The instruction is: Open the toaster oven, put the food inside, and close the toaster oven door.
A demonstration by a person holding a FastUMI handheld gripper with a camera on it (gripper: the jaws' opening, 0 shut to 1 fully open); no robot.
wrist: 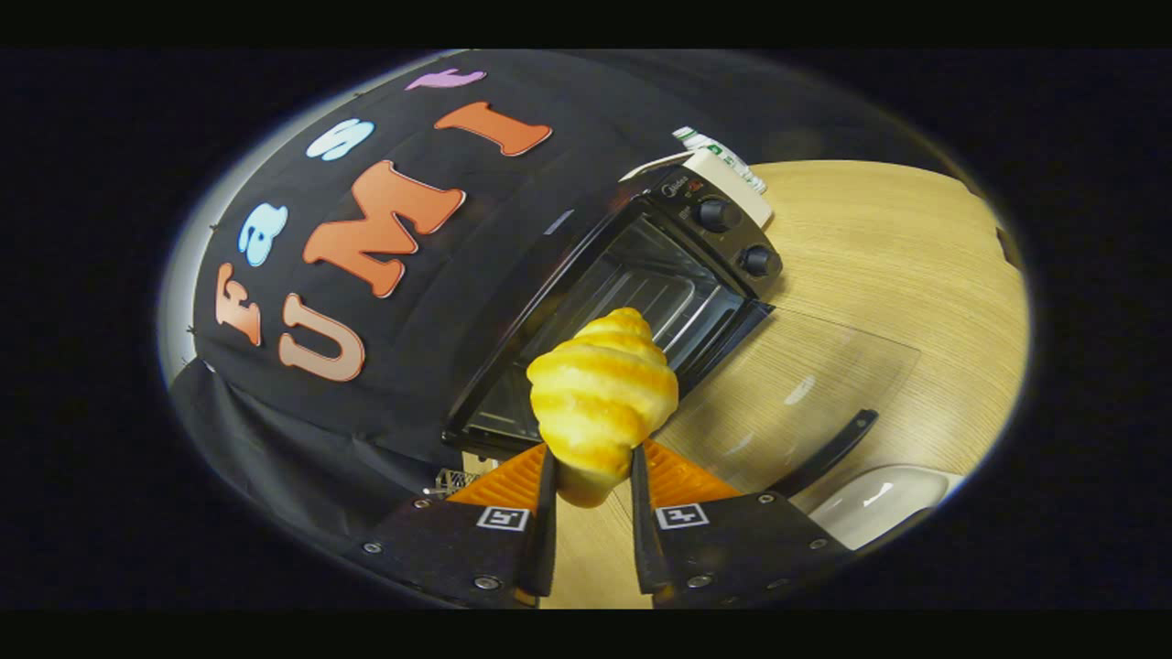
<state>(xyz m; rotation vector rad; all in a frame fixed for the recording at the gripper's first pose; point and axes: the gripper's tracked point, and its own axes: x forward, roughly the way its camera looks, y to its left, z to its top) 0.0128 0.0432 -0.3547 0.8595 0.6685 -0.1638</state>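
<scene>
Now | claw clamped on croissant | open toaster oven just beyond

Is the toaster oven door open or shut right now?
Open: the glass door lies flat on the table beyond the gripper, baring the toaster oven cavity.

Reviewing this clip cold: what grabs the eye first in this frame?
The golden croissant, pinched between the gripper's two fingers, stands out first. Just beyond it sits the black toaster oven, its glass door dropped open flat over the wooden table. A white dish lies beside the door's handle.
</scene>
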